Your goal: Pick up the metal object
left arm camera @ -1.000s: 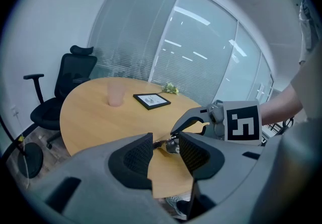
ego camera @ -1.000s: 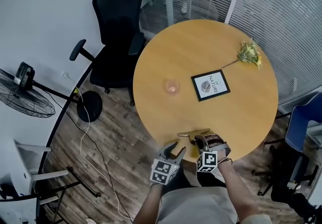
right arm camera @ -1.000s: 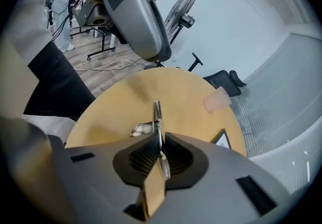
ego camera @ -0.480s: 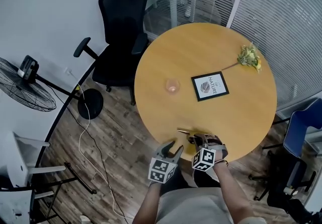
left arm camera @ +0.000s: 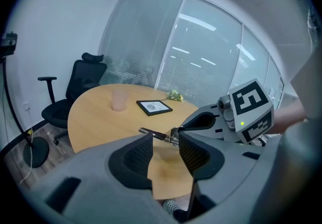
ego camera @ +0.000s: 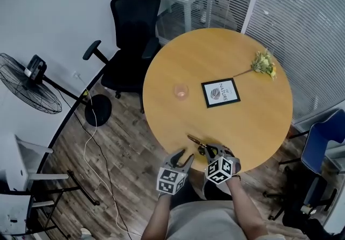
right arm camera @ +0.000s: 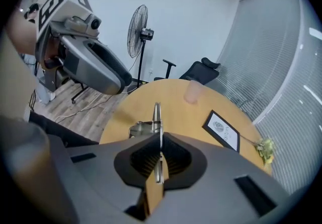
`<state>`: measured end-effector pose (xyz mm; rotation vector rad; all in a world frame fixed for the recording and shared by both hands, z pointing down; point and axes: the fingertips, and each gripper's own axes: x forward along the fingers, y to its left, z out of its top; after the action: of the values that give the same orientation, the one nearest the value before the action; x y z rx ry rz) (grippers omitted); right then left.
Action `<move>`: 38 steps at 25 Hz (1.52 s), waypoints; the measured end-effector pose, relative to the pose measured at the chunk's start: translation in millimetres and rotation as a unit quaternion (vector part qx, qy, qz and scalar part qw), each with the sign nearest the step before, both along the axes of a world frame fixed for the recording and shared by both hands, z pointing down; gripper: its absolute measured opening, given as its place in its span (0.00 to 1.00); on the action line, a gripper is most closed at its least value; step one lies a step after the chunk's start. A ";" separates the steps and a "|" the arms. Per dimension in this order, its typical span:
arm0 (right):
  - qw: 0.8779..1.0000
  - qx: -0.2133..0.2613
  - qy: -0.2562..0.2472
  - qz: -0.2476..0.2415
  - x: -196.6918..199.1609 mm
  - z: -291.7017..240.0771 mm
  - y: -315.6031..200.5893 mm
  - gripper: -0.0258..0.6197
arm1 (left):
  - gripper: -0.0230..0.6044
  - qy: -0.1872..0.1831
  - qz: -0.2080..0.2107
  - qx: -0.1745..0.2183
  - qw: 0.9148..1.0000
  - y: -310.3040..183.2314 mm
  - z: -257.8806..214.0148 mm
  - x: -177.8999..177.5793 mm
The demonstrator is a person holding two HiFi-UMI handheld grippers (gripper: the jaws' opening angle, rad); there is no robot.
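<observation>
The metal object (ego camera: 195, 141) is a thin flat strip with a small bracket on it. My right gripper (ego camera: 207, 150) is shut on it, and it sticks out forward-left over the near edge of the round wooden table (ego camera: 242, 125). In the right gripper view the metal object (right arm camera: 156, 116) stands on edge, pinched between the pads of the right gripper (right arm camera: 160, 160). My left gripper (ego camera: 183, 156) hangs open just left of it, off the table edge. The left gripper view shows the left gripper (left arm camera: 166, 151) empty, with the metal object (left arm camera: 156, 134) and the right gripper (left arm camera: 201, 121) just ahead of it.
On the table stand a pink cup (ego camera: 181, 91), a framed picture (ego camera: 220, 93) and a sprig of flowers (ego camera: 263, 63). A black office chair (ego camera: 132, 28) is at the table's far left, a fan (ego camera: 29, 90) and cables are on the floor at the left, and a blue chair (ego camera: 323, 136) is at the right.
The metal object lay crosswise on the table in front of the right gripper; now the jaws have shut on it and it points forward-left. The left gripper has hardly moved.
</observation>
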<state>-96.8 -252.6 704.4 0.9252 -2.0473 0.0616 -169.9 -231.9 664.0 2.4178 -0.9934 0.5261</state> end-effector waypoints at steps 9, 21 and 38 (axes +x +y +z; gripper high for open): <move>0.991 -0.008 -0.117 0.071 40.2 -41.2 10.4 0.04 | 0.29 0.003 -0.019 0.024 1.000 8.5 -27.8 32.8; 0.967 -0.018 -0.220 0.130 102.9 -68.5 36.1 0.04 | 0.29 0.034 -0.035 0.052 0.997 31.5 -65.4 88.0; 0.919 -0.016 -0.346 0.187 151.2 -92.2 48.6 0.04 | 0.29 0.039 -0.066 0.071 0.995 40.3 -80.1 106.0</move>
<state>54.4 -204.0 612.2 1.4045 -2.4476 0.7179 -63.8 -191.7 583.9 2.4521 -1.1831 0.3223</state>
